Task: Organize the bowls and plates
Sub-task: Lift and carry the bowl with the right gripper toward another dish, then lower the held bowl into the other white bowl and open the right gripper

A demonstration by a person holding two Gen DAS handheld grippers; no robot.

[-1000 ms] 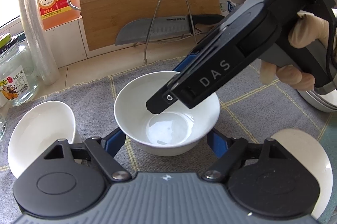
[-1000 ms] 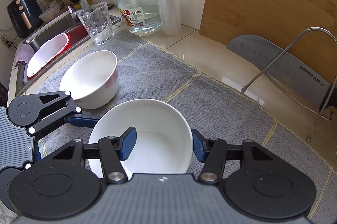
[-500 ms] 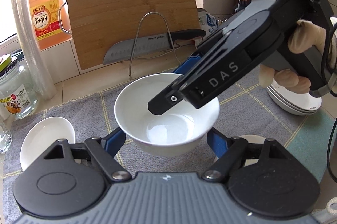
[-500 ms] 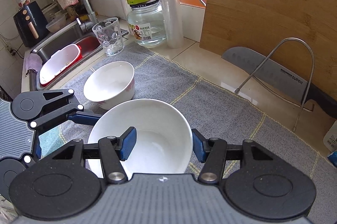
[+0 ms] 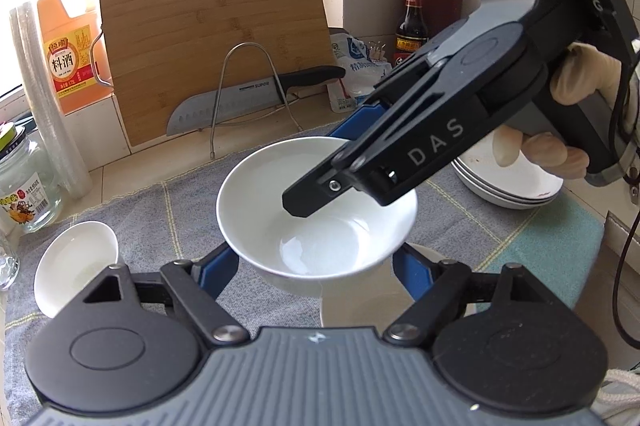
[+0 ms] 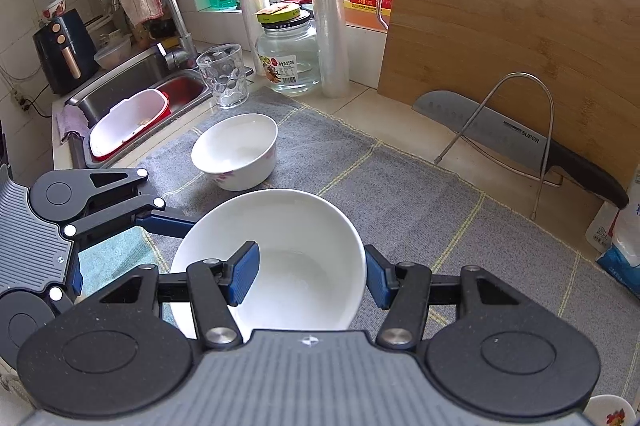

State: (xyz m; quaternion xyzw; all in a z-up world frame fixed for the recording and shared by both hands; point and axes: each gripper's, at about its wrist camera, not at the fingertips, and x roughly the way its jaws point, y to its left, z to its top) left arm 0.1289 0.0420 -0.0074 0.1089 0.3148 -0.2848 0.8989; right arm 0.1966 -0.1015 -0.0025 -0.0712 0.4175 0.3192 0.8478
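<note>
Bowl [image 5: 316,210]: white, upright and empty, held between both tools above the mat [image 6: 400,194] on the tabletop. The left tool [image 5: 316,266] clamps it from outside, one blue pad on each side of its lower wall. The right tool [image 6: 308,278] straddles the rim with its jaws drawn in, one pad inside the bowl and the other against the outer wall. A gloved hand [image 5: 560,130] holds this tool. Part of a white plate [image 5: 360,310] shows just under the bowl. A second bowl [image 6: 236,152] stands on the mat near the sink [image 6: 132,86], and a stack of plates [image 5: 512,186] sits at the mat's opposite end. A knife [image 6: 500,130] in a wire stand leans against the board [image 6: 500,26] at the back.
</note>
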